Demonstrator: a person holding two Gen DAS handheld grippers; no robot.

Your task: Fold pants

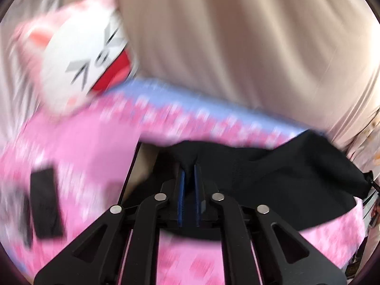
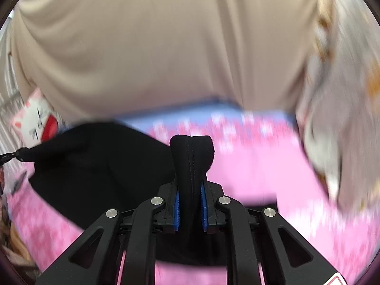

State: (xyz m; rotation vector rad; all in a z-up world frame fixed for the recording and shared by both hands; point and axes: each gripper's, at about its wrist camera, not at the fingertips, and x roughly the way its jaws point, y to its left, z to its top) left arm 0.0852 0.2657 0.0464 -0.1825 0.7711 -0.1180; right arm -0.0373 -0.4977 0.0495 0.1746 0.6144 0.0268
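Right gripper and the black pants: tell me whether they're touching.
Touching. The right wrist view shows the right gripper with its blue-padded fingers pressed against both sides of a stitched fold of the black pants.

A pink patterned bedspread point(image 1: 83, 142) with a blue edge point(image 2: 190, 111), daylit, all motion-blurred.

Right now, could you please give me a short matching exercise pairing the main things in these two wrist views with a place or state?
Things:
1. black fabric pants
2. white cat-face plush pillow
3. pink patterned bedspread
4. beige curtain

Places or states:
A. spread underneath
B. pinched by both grippers
C. hanging behind the bed
D. lying at the bed's far edge

Pairs: 1-B, 2-D, 3-A, 4-C
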